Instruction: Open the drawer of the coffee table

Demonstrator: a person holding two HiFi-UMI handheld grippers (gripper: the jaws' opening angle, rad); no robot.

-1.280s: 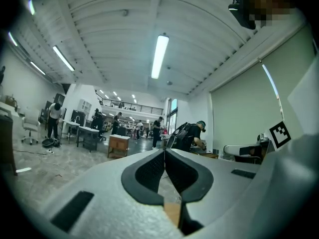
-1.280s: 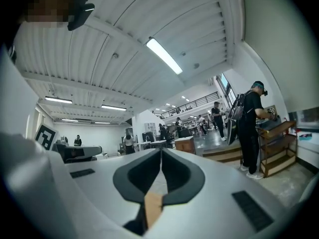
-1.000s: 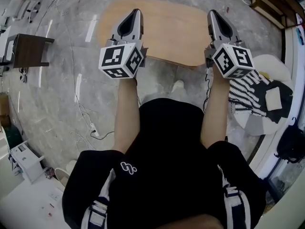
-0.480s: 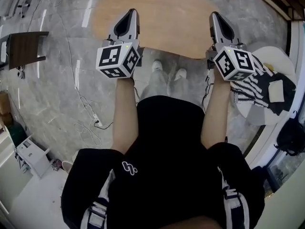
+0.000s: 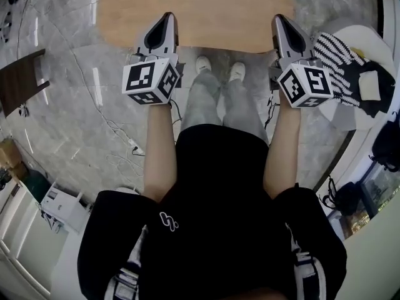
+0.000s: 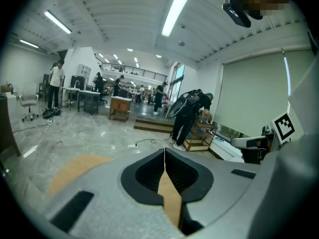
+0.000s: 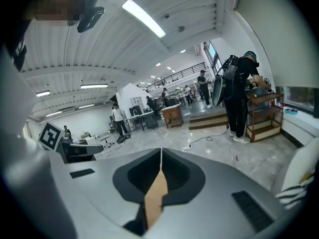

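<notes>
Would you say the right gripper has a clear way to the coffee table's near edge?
Probably yes: the right gripper, shut and empty, points at the coffee table, and nothing stands between them in the head view.

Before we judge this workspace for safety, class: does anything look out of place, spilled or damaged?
Nothing looks spilled or damaged. Loose cables trail across the floor left of the person, a likely trip risk, and a striped cloth lies bunched right of the coffee table.
</notes>
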